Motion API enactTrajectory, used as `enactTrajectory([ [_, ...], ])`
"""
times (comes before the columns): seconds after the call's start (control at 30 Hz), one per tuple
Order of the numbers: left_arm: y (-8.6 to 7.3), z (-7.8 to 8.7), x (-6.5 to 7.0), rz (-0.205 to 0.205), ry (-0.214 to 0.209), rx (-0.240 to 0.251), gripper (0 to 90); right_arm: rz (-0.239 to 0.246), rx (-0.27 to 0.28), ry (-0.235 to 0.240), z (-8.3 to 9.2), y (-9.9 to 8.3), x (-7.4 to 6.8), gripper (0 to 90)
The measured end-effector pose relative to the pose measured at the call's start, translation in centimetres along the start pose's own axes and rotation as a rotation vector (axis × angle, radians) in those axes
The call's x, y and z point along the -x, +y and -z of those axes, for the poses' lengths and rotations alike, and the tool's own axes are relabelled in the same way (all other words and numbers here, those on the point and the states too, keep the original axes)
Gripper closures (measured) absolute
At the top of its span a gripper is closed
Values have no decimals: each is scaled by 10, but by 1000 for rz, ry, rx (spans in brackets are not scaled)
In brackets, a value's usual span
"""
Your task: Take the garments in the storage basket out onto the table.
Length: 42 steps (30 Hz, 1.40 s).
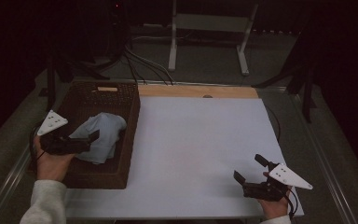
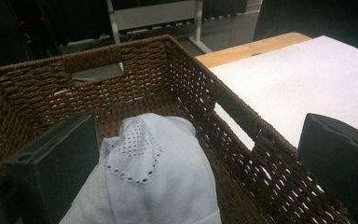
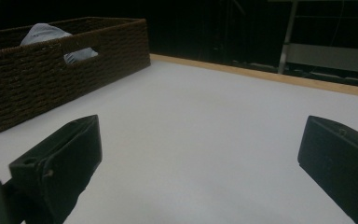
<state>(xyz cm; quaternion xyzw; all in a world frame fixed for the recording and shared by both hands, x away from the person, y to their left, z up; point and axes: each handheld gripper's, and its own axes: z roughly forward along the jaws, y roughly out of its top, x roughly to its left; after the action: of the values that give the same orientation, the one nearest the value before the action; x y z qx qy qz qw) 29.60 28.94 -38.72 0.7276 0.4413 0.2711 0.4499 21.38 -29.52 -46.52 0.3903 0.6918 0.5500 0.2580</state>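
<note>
The left gripper (image 1: 91, 140) hangs over the basket (image 1: 131, 122), its jaws spread wide on either side of the cloth (image 1: 103, 135) but not closed on it; in the left gripper view one jaw sits just beside the cloth (image 2: 154, 182) and the other stands out past the basket (image 2: 186, 74) wall. The cloth, pale blue with a patch of small punched holes, lies bunched inside the basket at the table's left side, resting against the near right wall. The right gripper (image 1: 251, 173) waits well apart over the bare white table (image 1: 200, 140), jaws also spread and holding nothing; from its own view the basket (image 3: 51, 65) shows far off with the cloth (image 3: 44, 31) peeking over the rim. Judging by this, the work looks barely begun: the cloth is not yet grasped, and lifting it out and laying it on the table is all left to do. No brand, label or writing can be read anywhere
</note>
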Motion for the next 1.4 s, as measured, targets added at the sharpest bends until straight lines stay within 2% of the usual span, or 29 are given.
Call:
enactTrajectory([
  [0.43,0,-10,-7,7,-11,-21,0,1,1,-2,0,0,0,0],
  [0.8,-2,-21,-9,-25,-30,-39,0,4,-1,-3,0,0,0,0],
  [1.1,-2,-29,-12,-7,-24,-61,0,5,-1,-2,0,0,0,0],
  [1.4,-3,-35,-16,-6,-22,-58,1,5,-2,-2,0,0,0,0],
])
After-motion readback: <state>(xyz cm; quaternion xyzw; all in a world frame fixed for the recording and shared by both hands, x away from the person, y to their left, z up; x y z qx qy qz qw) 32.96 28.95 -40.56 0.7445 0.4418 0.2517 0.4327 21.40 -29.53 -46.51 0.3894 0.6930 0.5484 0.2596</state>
